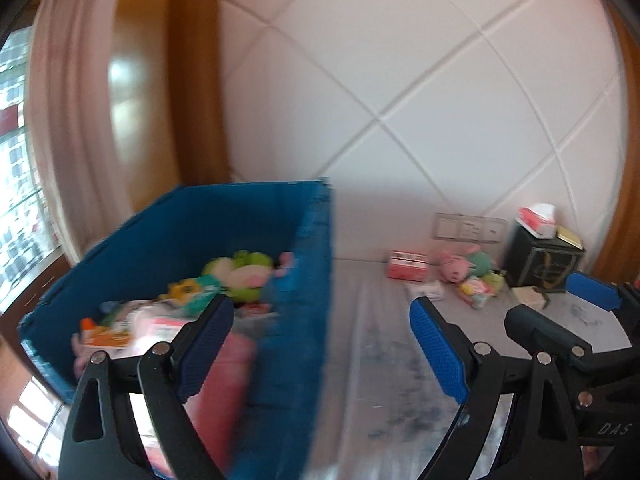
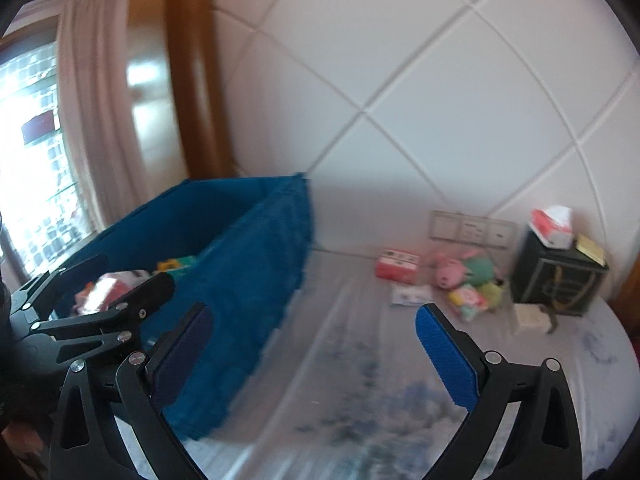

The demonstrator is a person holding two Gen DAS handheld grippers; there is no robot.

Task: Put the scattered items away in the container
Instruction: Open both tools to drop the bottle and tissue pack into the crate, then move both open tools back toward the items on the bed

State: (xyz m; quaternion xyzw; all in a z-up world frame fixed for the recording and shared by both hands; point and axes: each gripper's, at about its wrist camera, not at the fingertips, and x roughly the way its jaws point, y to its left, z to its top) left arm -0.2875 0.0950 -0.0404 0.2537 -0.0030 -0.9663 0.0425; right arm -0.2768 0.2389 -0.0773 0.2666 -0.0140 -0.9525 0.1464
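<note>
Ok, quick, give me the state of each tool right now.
Left tool: open, nothing between its pads.
Right tool: open, holding nothing.

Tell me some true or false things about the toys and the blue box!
1. The blue box already has toys inside. True.
2. The pink plush is in the blue box. False: it lies on the bed by the wall.
3. The left gripper holds a toy. False: it is open, nothing between its fingers.
4. A tissue pack sits on top of the black box. True.
5. The right gripper is open. True.
</note>
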